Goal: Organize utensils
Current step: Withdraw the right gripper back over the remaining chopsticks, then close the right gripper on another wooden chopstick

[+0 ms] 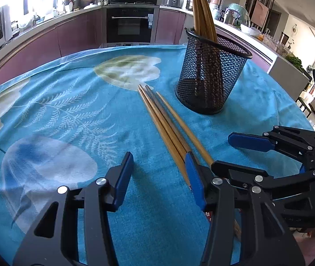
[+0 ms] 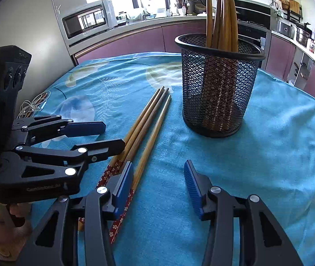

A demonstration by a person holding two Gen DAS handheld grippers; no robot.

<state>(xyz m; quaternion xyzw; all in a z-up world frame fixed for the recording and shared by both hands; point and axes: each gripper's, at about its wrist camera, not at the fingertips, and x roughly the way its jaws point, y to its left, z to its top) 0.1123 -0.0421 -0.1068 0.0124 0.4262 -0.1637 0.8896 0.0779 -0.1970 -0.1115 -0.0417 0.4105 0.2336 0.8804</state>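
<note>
Your left tool (image 1: 158,173) and right tool (image 2: 158,177) both stand partly open and empty, flanking the loose chopsticks (image 2: 145,130) on the table (image 2: 279,144). Next, probably close on one and lift it to the mesh holder (image 2: 218,84), far right.

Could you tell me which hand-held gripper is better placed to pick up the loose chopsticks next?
Roughly even, slightly the left hand-held gripper: the chopsticks on the cloth lie against its right finger. Both are open and empty.
</note>
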